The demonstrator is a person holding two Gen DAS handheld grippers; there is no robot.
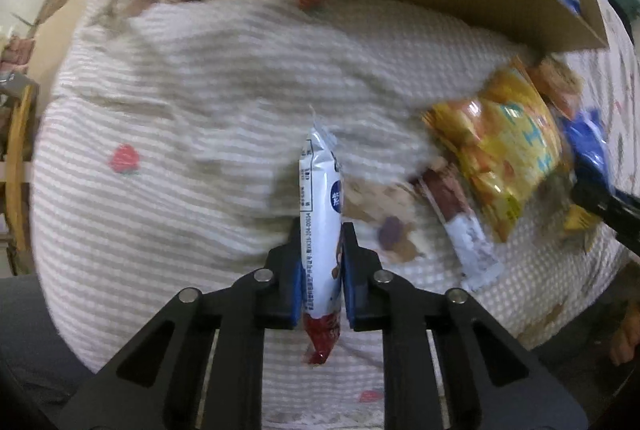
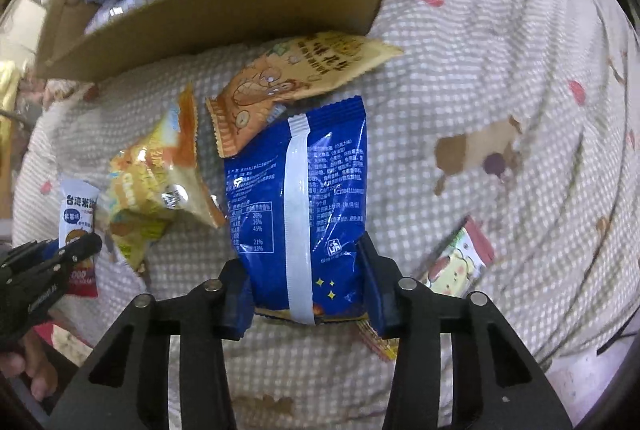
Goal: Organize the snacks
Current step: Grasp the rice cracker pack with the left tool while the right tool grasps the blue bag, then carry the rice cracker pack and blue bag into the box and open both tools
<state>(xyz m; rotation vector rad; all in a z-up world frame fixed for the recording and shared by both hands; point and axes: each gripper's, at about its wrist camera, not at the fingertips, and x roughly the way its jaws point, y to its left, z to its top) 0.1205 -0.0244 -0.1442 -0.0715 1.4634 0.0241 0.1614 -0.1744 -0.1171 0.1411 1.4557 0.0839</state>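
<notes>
Left gripper (image 1: 321, 262) pinches a slim white snack bar (image 1: 320, 213), pads pressed on both flat sides. The bar's long axis runs straight along the fingers, red end toward the camera, white crimped end pointing away over the checked blanket (image 1: 180, 149).

Right gripper (image 2: 306, 286) straddles the blue packet (image 2: 298, 197), which lies back-side up on the blanket with its white seam running along the finger line. The pads sit at or touching the packet's two side edges near its lower end; looks like a grip just forming, can't be sure it's firm.

Cardboard box (image 2: 224, 9), already holding several snacks, stands beyond both grippers, past the far end of the blue packet. An orange peanut packet (image 2: 280, 81) lies between blue packet and box wall, its corner overlapped by the blue one. Yellow chip bag (image 2: 160, 173) sits just beside it, toward the left gripper.

Likely next: lift and carry forward to the box; the right gripper looks nearer. Risk: the orange packet gets dragged along.
</notes>
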